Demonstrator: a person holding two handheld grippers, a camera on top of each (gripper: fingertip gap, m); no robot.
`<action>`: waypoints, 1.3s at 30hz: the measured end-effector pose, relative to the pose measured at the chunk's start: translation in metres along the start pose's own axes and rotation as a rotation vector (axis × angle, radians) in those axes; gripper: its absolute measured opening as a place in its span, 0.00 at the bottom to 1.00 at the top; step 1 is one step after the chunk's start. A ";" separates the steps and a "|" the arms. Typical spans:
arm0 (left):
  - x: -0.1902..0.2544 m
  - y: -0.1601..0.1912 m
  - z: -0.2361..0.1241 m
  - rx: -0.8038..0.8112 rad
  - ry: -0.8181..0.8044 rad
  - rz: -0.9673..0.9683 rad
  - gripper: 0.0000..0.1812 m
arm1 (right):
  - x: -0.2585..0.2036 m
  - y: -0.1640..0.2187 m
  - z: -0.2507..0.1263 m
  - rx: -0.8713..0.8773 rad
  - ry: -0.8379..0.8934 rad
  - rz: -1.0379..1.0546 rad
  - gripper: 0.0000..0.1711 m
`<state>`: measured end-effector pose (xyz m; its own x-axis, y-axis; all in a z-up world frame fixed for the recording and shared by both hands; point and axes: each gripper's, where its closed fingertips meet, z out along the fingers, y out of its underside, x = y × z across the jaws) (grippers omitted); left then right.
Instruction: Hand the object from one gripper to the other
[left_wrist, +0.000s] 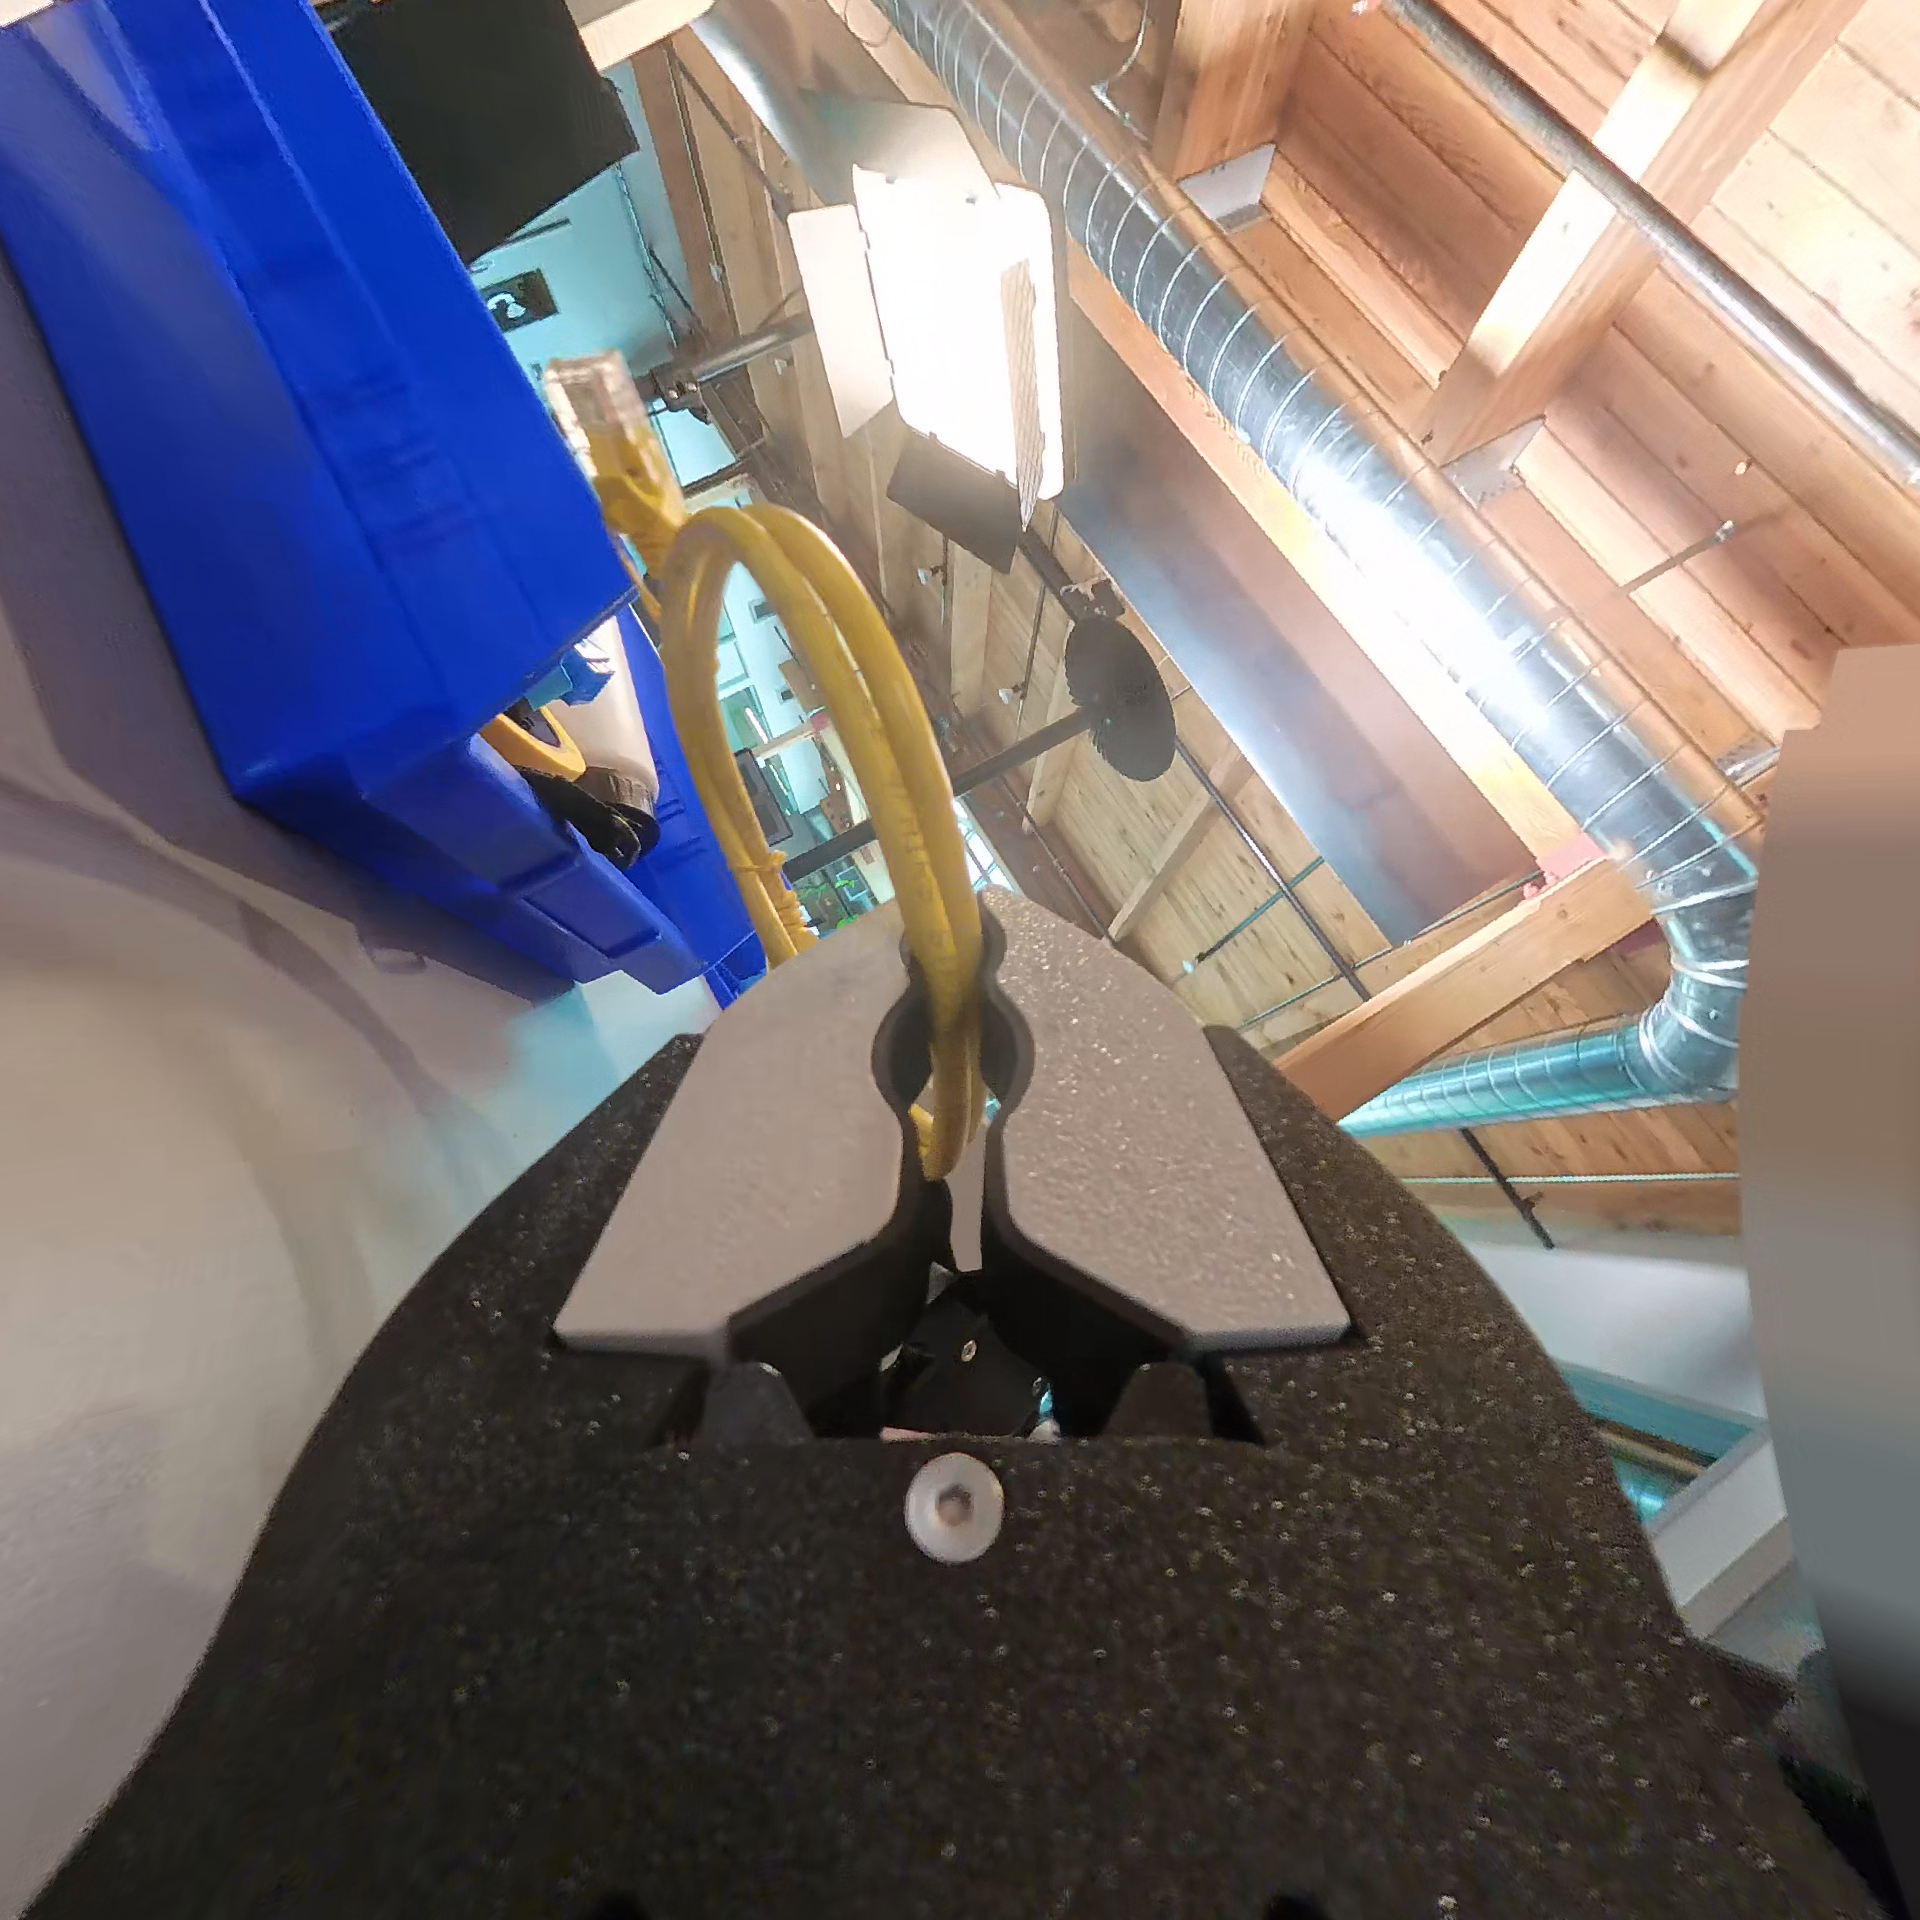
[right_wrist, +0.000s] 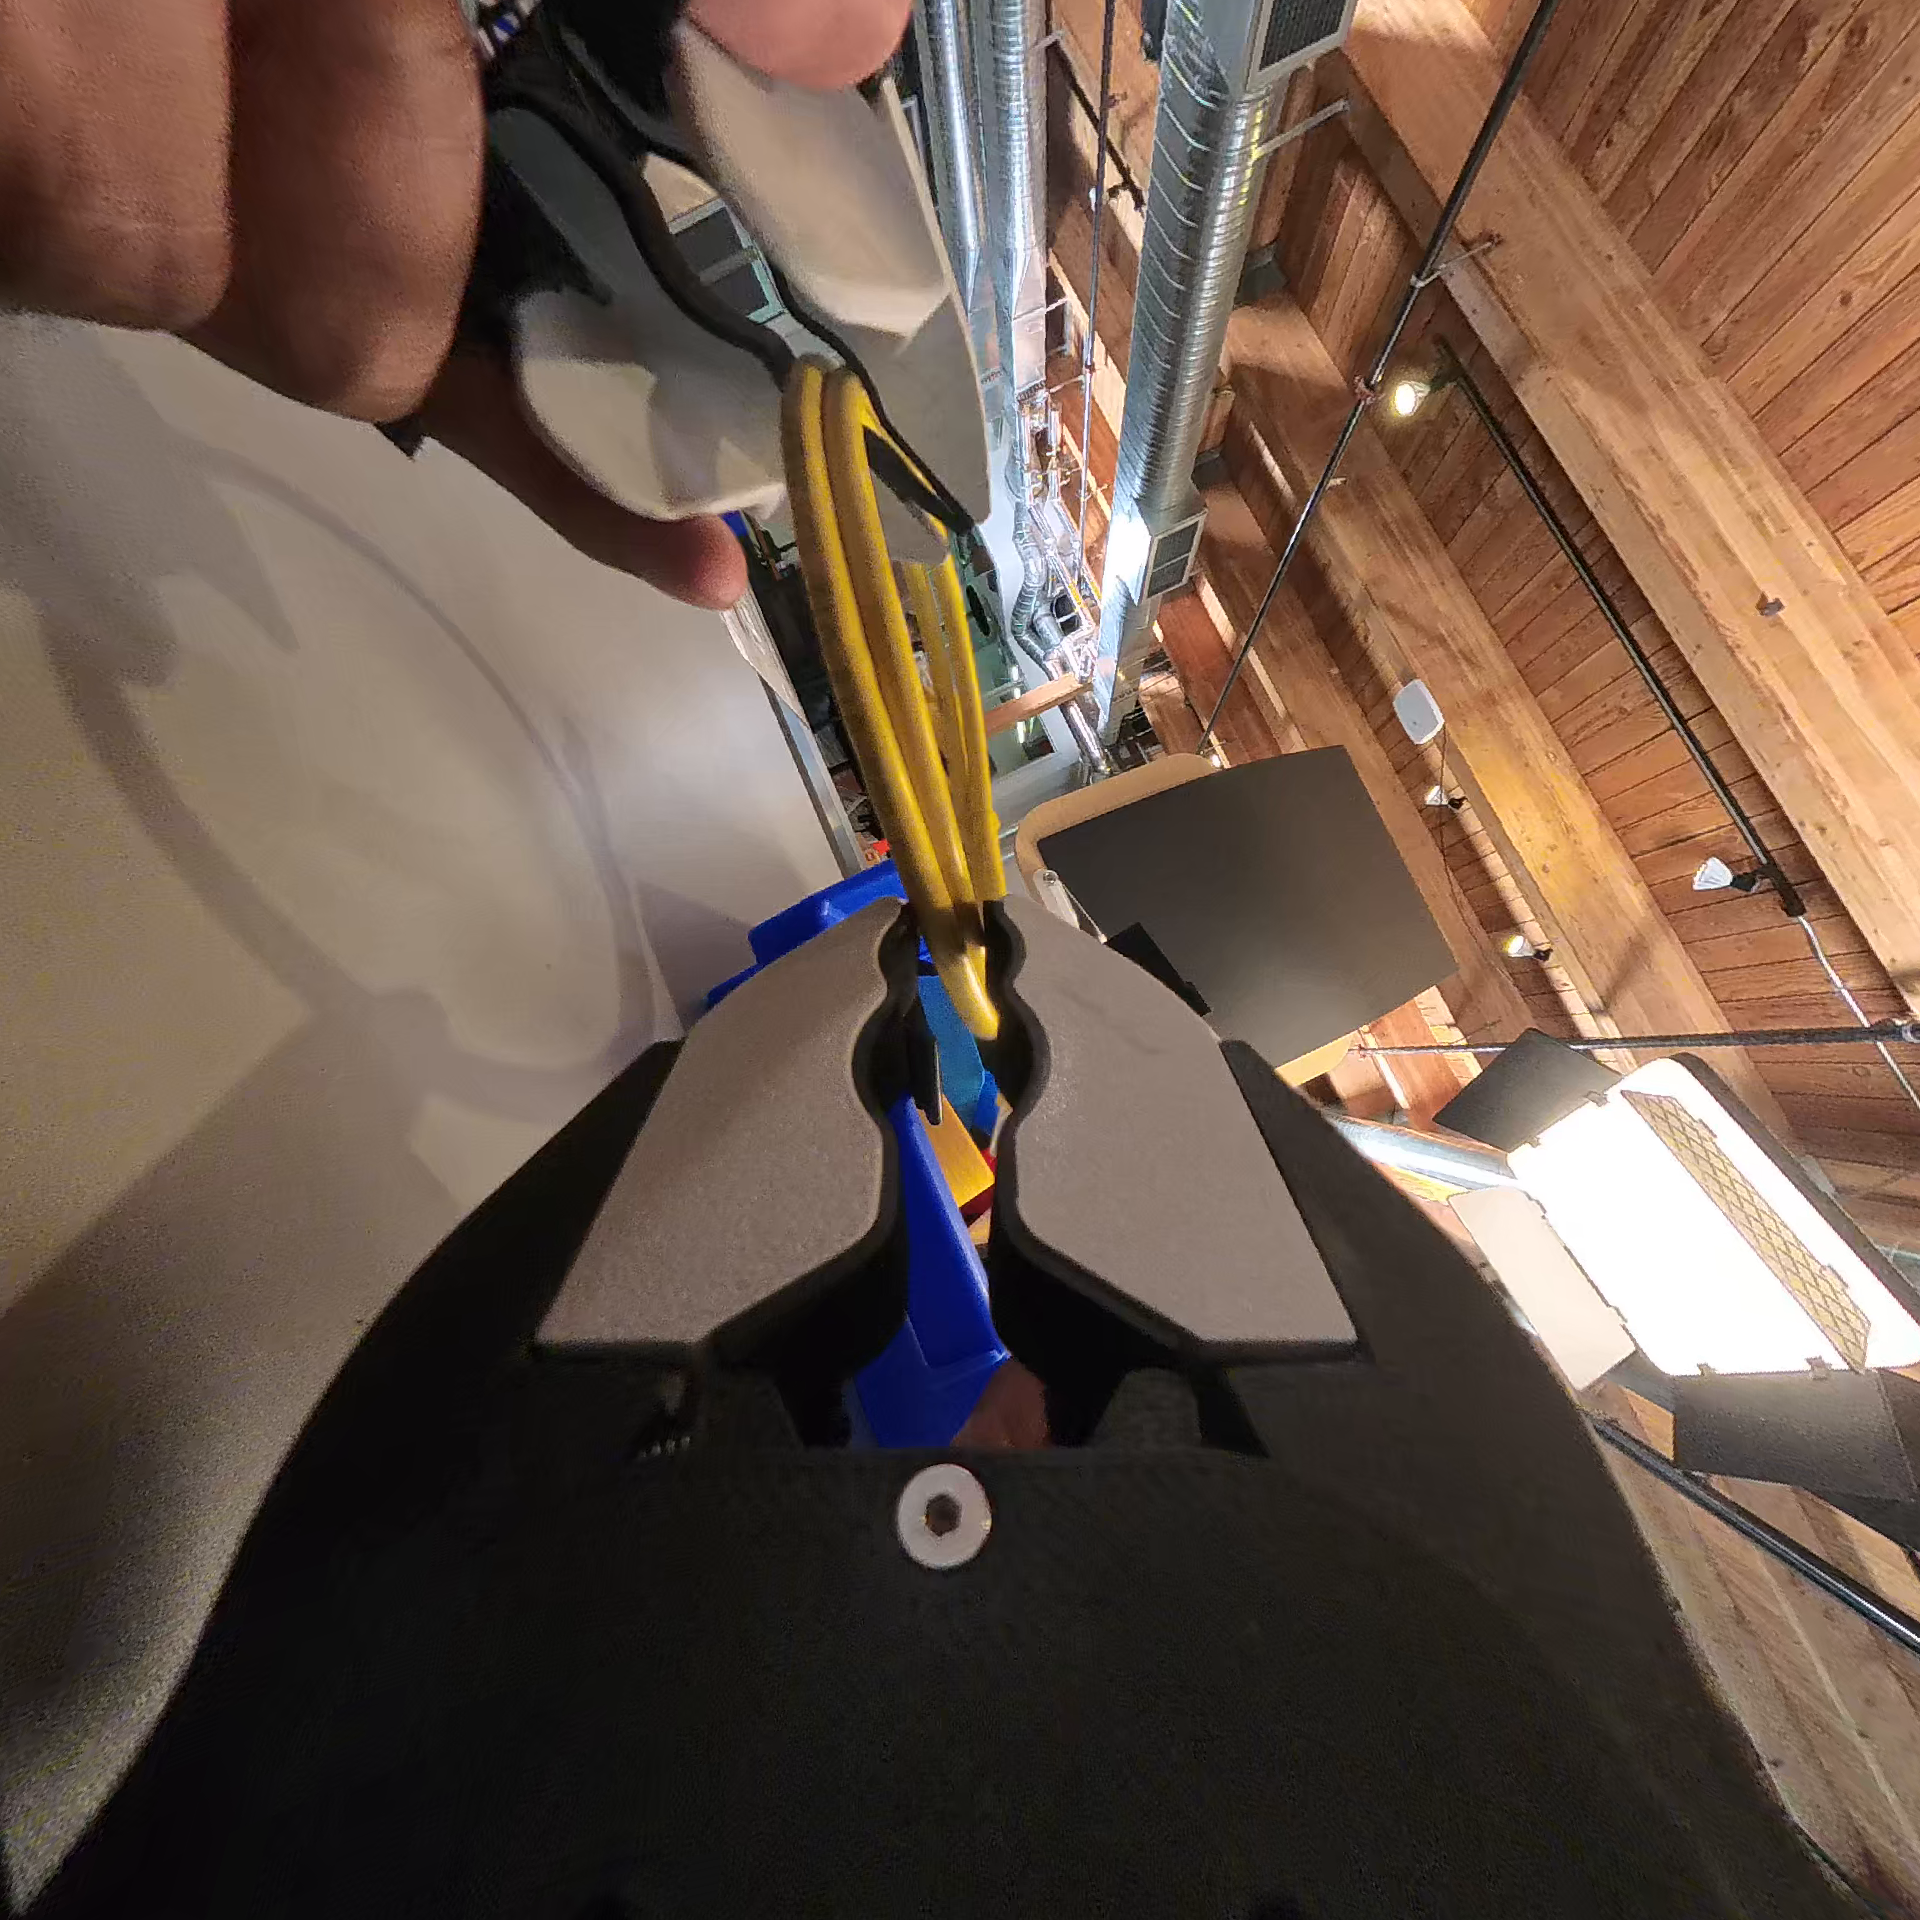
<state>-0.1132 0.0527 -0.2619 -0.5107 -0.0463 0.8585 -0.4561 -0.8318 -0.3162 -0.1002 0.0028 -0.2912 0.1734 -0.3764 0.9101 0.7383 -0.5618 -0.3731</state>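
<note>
A coiled yellow network cable (left_wrist: 894, 748) with a clear plug (left_wrist: 592, 390) stands up from my left gripper (left_wrist: 951, 956), whose jaws are shut on its strands. The right gripper does not show in the left wrist view. In the right wrist view the same cable (right_wrist: 883, 665) runs as a loop between two grippers. My right gripper (right_wrist: 948, 930) has its jaws closed around the loop's lower bend. The left gripper (right_wrist: 831, 364), held by a hand (right_wrist: 229, 177), grips the upper end.
A blue plastic bin (left_wrist: 312, 468) holding other items lies on the white table (left_wrist: 156, 1195) left of the cable; it also shows behind the right fingers (right_wrist: 925, 1247). A bright light panel (left_wrist: 966, 322) and metal ducts hang under the wooden ceiling. My right fingertips sit around 7 cm from my left ones.
</note>
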 end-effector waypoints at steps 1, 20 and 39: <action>0.000 0.000 0.000 -0.010 -0.003 0.016 0.03 | 0.000 0.000 0.000 0.001 -0.002 0.004 0.06; 0.006 -0.028 -0.023 -0.156 -0.102 0.757 0.27 | 0.038 0.015 -0.003 0.099 -0.155 0.743 0.03; -0.003 0.008 -0.016 -0.318 -0.108 0.813 0.07 | 0.053 0.015 -0.008 0.201 -0.232 0.990 0.15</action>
<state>-0.1265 0.0552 -0.2733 -0.7012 -0.6230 0.3467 -0.1707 -0.3255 -0.9300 -0.0854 -0.0313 -0.2500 0.8677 -0.4394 0.2323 0.2880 0.0636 -0.9555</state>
